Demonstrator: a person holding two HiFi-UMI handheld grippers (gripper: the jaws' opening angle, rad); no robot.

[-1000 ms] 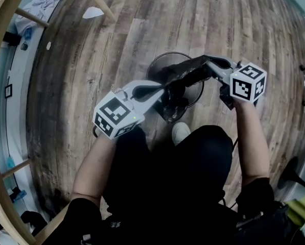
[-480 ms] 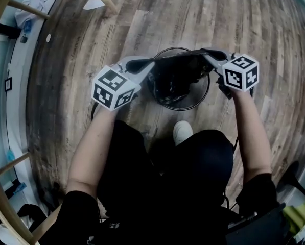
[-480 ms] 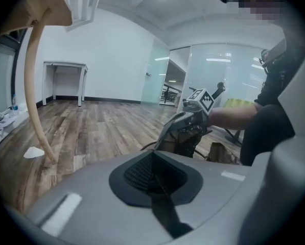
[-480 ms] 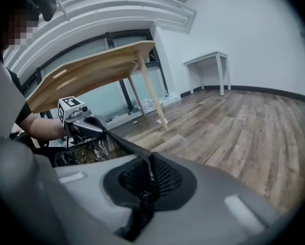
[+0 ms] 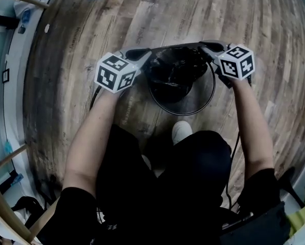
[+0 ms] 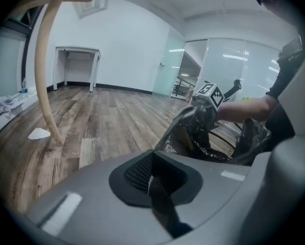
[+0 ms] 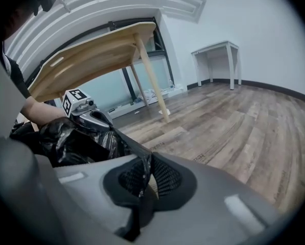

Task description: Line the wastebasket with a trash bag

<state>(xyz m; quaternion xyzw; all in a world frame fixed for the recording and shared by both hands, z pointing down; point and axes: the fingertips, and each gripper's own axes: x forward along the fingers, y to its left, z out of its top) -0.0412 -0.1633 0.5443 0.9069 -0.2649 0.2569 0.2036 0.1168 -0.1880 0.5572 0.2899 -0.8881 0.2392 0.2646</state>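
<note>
We see the left gripper [image 6: 151, 180] with its jaws pressed together on a thin fold of the black trash bag [image 5: 175, 71]. The film runs out from between the ribbed pads as a dark strip. The right gripper [image 7: 144, 180] is the same, with its pads closed on the bag's edge and a pleat of plastic caught in the slit between them.

From the head view, the two grippers sit at either side of the wastebasket [image 5: 182, 115], a round wire one standing on the wood floor [image 5: 80, 101]. The bag's top edge is pulled into a taut line between them, across the far side of the rim. Below that line the rest of the bag hangs crumpled, falling inside the circle of the rim as we look down on it.

A good deal stays out of sight:

- **Basket:** The stretched edge and both grippers cover the far arc of the rim. The bunched plastic hides the inside, so we cannot tell how deep the bag reaches or whether it touches the bottom.
- **Jaws:** In the head view the marker cubes cover most of each gripper's body, and the fingertips merge with the black film.
- **Gripper views:** In the left gripper view a little wire mesh shows past the bag, while the right gripper view shows none. Each view shows the other gripper only as a small shape behind the bag – the forearm behind it is cut off.

The person's dark lap and one shoe [image 5: 181, 132] block the floor nearest us.
</note>
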